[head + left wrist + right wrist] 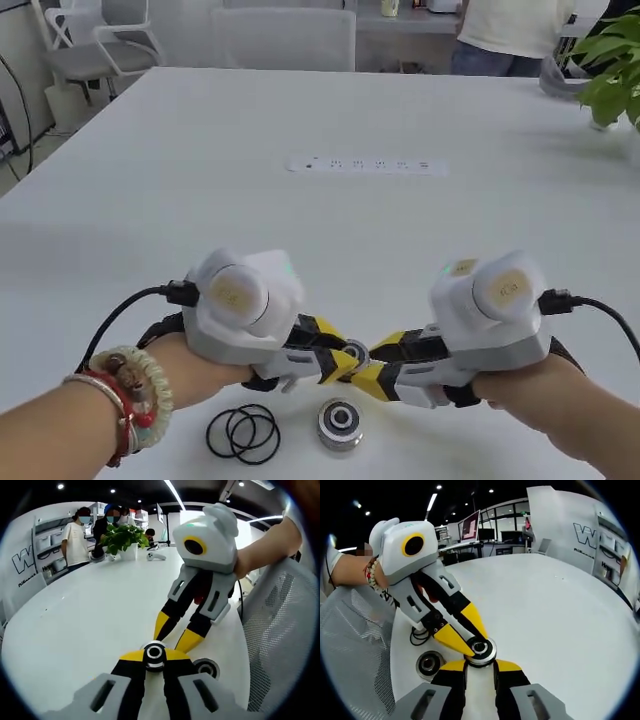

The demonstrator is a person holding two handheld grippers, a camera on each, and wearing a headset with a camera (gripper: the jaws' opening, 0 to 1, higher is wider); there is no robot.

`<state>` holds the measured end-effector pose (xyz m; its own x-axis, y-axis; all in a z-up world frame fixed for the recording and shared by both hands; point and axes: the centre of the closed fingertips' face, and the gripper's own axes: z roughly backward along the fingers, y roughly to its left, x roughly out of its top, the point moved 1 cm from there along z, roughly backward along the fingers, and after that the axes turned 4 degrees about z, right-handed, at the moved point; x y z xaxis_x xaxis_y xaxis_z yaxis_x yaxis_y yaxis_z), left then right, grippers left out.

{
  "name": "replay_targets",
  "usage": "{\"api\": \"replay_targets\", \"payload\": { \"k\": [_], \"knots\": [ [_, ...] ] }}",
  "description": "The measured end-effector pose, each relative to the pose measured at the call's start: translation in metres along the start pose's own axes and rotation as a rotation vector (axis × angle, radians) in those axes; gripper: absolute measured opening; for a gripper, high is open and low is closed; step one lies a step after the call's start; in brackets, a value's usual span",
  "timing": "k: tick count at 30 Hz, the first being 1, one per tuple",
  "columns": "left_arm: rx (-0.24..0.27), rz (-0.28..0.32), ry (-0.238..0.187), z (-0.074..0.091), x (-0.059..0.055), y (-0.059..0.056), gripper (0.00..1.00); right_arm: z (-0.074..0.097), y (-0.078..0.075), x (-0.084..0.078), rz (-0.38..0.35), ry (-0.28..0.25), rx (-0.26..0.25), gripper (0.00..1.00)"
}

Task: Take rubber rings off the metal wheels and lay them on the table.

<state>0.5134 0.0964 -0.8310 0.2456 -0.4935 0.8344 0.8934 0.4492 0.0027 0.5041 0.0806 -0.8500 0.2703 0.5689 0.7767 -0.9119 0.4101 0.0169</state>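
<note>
Wheel: the wheel [482,650] is up off the table [300,210], between the two grippers where their tips meet.
Left jaws: the left gripper [154,657] has its jaws closed narrow on the wheel, one yellow tip on each side.
Right jaws: the right gripper [481,664] has its jaws a narrow gap apart, with the tips at the wheel's rim. I cannot tell whether they pinch it.
In the way: in the head view, the two sets of jaws cover most of the wheel.
Second wheel: a second wheel [340,423] lies flat on the table, just nearer the person than the wheel.
Rings: the rings [243,433] lie on the table, near the wheel and to its left.
Power strip: a power strip [367,165] lies well beyond the wheel, mid-table.
Plant: a plant [610,70] stands far beyond the wheel and to its right.
Chair: a chair [280,630] stands on the person's side of the wheel.
People: people [75,540] stand far beyond the wheel, past the table's end.
Shapes: both wheels are round bright metal with a dark centre. The rings are thin black loops that overlap.
Surfaces: the table is white, smooth and matte. The jaws are black with yellow tips on white-and-grey bodies. The chair back is grey mesh.
Wrist: beaded bracelets [125,395] sit behind the left gripper.
</note>
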Motion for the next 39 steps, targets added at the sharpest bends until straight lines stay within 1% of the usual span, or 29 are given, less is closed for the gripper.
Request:
{"api": "replay_targets", "payload": {
  "k": [6, 7, 8, 9, 10, 11, 15, 21, 23, 25, 28, 31, 35, 39],
  "knots": [
    [0.001, 0.004, -0.012, 0.0010, -0.0003, -0.0008, 0.07, 0.0011, -0.0002, 0.0004, 0.003, 0.001, 0.007, 0.16],
    [0.001, 0.004, -0.013, 0.0009, -0.0005, -0.0005, 0.07, 0.0014, -0.0003, 0.0001, 0.003, 0.002, 0.007, 0.14],
    [0.003, 0.005, -0.014, 0.0015, -0.0009, 0.0001, 0.07, 0.0022, -0.0018, -0.0019, 0.014, 0.012, 0.002, 0.10],
    [0.004, 0.010, -0.016, 0.0018, -0.0012, 0.0006, 0.07, 0.0028, -0.0011, -0.0022, 0.012, 0.010, 0.009, 0.07],
    [0.004, 0.011, -0.019, 0.0023, -0.0016, 0.0007, 0.07, 0.0023, -0.0021, -0.0034, -0.003, 0.013, 0.004, 0.03],
    [0.005, 0.014, -0.021, 0.0021, -0.0017, 0.0009, 0.07, 0.0021, -0.0028, -0.0036, 0.000, 0.013, 0.001, 0.02],
    [0.013, 0.021, -0.023, 0.0019, -0.0014, 0.0008, 0.07, 0.0016, -0.0030, -0.0033, 0.005, 0.017, -0.001, 0.02],
    [0.020, 0.031, -0.023, 0.0019, -0.0022, 0.0013, 0.07, 0.0013, -0.0032, -0.0030, -0.016, 0.021, -0.004, 0.01],
    [0.021, 0.035, -0.023, 0.0021, -0.0025, 0.0014, 0.07, 0.0009, -0.0032, -0.0026, -0.010, 0.024, -0.009, 0.01],
    [0.028, 0.043, -0.022, 0.0023, -0.0028, 0.0018, 0.07, 0.0002, -0.0037, -0.0020, -0.026, 0.035, -0.023, 0.01],
    [0.035, 0.044, -0.020, 0.0028, -0.0031, 0.0015, 0.07, -0.0006, -0.0023, -0.0014, -0.018, 0.051, -0.036, 0.00],
    [0.038, 0.050, -0.021, 0.0031, -0.0036, 0.0021, 0.07, -0.0001, -0.0030, -0.0019, -0.044, 0.057, -0.043, 0.00],
    [0.043, 0.051, -0.023, 0.0031, -0.0039, 0.0025, 0.07, 0.0007, -0.0059, -0.0035, -0.132, 0.037, -0.043, 0.00],
    [0.035, 0.049, -0.031, 0.0037, -0.0038, 0.0022, 0.07, 0.0012, -0.0078, -0.0040, -0.181, 0.039, -0.044, 0.00]
  ]
}}
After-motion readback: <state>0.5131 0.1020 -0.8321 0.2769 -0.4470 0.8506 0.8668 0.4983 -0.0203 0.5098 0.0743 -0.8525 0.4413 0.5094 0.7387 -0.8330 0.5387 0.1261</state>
